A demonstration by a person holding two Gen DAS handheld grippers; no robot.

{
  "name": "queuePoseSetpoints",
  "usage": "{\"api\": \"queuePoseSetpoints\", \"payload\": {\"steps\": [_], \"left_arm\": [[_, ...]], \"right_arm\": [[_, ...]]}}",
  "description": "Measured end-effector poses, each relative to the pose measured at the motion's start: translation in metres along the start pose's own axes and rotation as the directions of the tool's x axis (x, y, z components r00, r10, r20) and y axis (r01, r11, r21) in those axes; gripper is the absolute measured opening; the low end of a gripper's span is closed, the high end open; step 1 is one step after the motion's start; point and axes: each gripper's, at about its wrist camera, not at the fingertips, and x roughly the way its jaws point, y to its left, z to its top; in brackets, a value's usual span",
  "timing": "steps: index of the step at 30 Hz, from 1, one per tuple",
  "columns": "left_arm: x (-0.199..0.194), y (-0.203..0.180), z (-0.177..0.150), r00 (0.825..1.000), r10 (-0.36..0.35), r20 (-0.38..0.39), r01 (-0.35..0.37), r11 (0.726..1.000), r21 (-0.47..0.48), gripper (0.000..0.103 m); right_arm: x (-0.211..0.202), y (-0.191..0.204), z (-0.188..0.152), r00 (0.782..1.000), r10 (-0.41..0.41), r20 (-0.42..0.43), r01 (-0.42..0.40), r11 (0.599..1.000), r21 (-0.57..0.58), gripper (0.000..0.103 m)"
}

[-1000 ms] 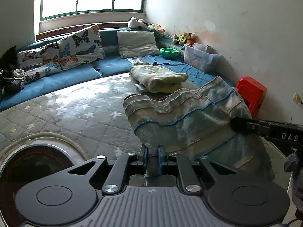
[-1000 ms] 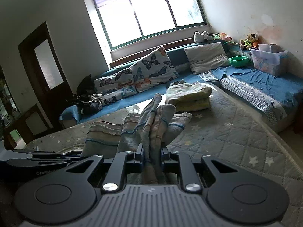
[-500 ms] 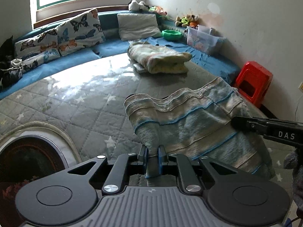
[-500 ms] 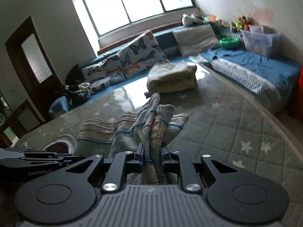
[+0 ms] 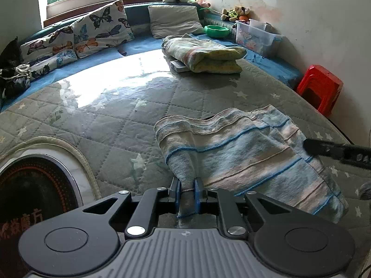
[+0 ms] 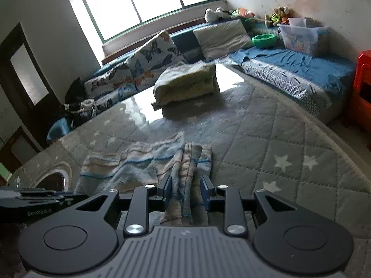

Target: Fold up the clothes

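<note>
Blue-striped terry towel [image 5: 243,153] is lying spread on the grey quilted star-patterned mat [image 5: 120,125], just ahead of both grippers. I am pinching one bunched corner of it in the left gripper [image 5: 187,186]: its blue pads are standing almost together with the cloth squeezed between them, having eased apart only slightly. On my right gripper [image 6: 185,188] the jaws have just been opening; they are now standing clearly apart, with the gathered folds of the towel [image 6: 148,164] lying loose in the gap, the pads no longer pressing on it. Well beyond the jaws, a folded yellow-green blanket [image 5: 206,54] is sitting on the far part of the mat.
</note>
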Motion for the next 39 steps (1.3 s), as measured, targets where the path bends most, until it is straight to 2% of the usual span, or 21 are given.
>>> {"api": "queuePoseSetpoints", "payload": {"steps": [9,12,16,20,27,33,39], "left_arm": [[0.000,0.002,-0.001,1.000,-0.001,-0.003,0.001,1.000,-0.007,0.017],[0.001,0.004,-0.001,1.000,0.003,-0.001,-0.003,1.000,-0.020,0.021],[0.002,0.010,-0.001,1.000,0.002,-0.001,-0.002,0.999,-0.038,0.024],[0.000,0.019,0.001,1.000,0.005,0.007,-0.005,0.998,-0.058,0.027],[-0.005,0.026,0.016,0.998,0.013,0.057,-0.009,0.997,-0.082,0.026],[0.010,0.029,0.033,0.997,-0.007,0.077,0.012,0.997,-0.070,0.025],[0.037,0.031,0.042,0.999,-0.002,0.046,0.005,0.998,-0.070,0.024]], "right_arm": [[0.007,0.011,0.017,0.998,0.038,0.040,-0.036,0.998,-0.048,0.027],[0.019,0.017,0.020,0.998,0.053,0.023,-0.051,0.996,-0.072,0.026],[0.038,0.016,0.017,0.999,0.024,-0.022,-0.026,0.995,-0.093,0.025],[0.044,0.008,0.016,0.999,0.007,-0.042,-0.010,0.998,-0.070,0.018],[0.038,0.018,0.023,0.999,0.029,-0.016,-0.031,0.994,-0.100,0.018],[0.054,0.025,0.032,0.999,0.034,-0.029,-0.037,0.993,-0.111,0.018],[0.066,0.018,0.034,0.999,0.024,-0.042,-0.027,0.997,-0.079,0.018]]}}
